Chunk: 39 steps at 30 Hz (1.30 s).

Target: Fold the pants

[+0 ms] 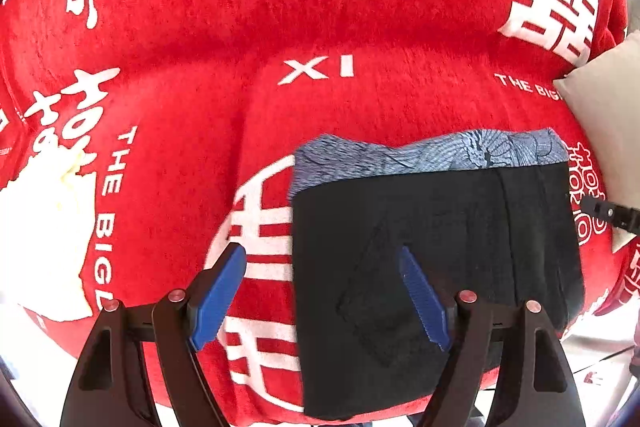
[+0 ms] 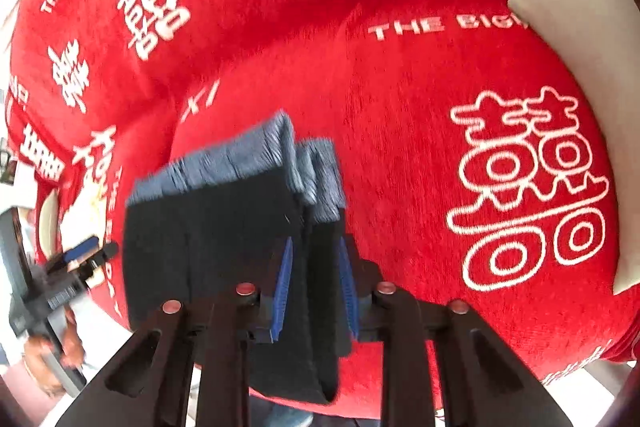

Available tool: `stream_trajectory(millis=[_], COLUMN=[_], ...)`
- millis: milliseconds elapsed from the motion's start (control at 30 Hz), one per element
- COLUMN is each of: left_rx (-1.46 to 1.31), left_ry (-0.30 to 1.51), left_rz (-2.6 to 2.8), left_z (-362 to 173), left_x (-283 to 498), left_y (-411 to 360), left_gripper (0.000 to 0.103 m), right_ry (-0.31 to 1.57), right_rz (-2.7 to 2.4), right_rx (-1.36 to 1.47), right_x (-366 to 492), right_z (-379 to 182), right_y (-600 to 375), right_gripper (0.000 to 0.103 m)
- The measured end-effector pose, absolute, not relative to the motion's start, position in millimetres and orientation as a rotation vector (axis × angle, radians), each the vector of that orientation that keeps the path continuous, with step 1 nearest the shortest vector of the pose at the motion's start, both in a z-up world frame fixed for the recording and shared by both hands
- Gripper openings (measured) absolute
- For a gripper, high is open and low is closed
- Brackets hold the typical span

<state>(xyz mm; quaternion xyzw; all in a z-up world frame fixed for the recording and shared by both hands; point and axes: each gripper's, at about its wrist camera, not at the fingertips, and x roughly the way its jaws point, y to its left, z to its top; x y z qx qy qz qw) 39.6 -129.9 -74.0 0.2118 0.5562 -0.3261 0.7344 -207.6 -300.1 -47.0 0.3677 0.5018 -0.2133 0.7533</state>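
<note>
**Folded dark pants on a red plush cover**

We see the pants (image 1: 432, 267) lying as a squarish folded bundle of dark, matte cloth, with a blue-grey patterned lining showing along the far edge and faint stitched seams on the top layer. They rest on a red cover (image 1: 360, 27), a soft, napped fabric printed with large white characters and small white lettering, draped over rounded cushions. A pale beige pillow (image 1: 600, 107) sits at the right edge, near the bundle but apart from it.

Our left hand-held gripper (image 1: 324, 295) stands wide, one ribbed blue pad over the red cover, the other over the bundle's left part; nothing is pinched between them.

Our right hand-held gripper (image 2: 316, 287) is narrow, its blue pads closed on a thick fold at the bundle's right edge, which rises between them. That view is blurred. At its left margin we glimpse a person's hand (image 2: 52, 359) with the other tool, and bright, indistinct room beyond.
</note>
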Motion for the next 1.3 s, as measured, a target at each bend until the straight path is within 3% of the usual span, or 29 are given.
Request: stream_trajectory(millis=[200,267,600,833,867,900,1167,1300], left_rx=[0.482,0.438,0.522,0.542,0.549,0.560,0.569,0.566], left_ry=[1.290,1.289,1.261,1.289,1.294,1.299,1.344,1.352], left_rz=[-0.655,-0.652,-0.663,-0.679,-0.682,-0.680,-0.699,-0.674], left_z=[-110.4,-116.6,-101.3,-82.7,-80.6,-78.2,-55.6,-43.8], left_x=[26.7,27.6,18.2,2.7,-0.1,-2.7,-21.3,-24.9], left_y=[-139.4,-135.6,-133.0,-123.3,-122.7,-121.9,-114.1,-109.0], left_gripper=[0.080,0.087,0.088,0.089,0.101,0.103,0.103,0.103], right_ry=[1.217,1.249,1.267,1.295,1.298,1.298,1.303,1.304], right_rz=[-0.447,-0.454,-0.512,-0.510,-0.510,-0.508,-0.529,-0.557], right_rx=[0.573,0.507,0.623,0.653,0.649,0.646,0.633,0.630], right_x=[-170.6,-167.0,-182.3,-202.1,-203.1,-203.7,-201.4,-200.9], right_z=[-58.7,-69.2,-64.2,-38.7,-33.5,-30.1,-5.7,5.1], right_y=[-261.5,-253.4,-266.2,-236.2,-229.8,-225.0,-200.0,-193.6], right_gripper=[0.026,0.026,0.035,0.070,0.072,0.077,0.085,0.103])
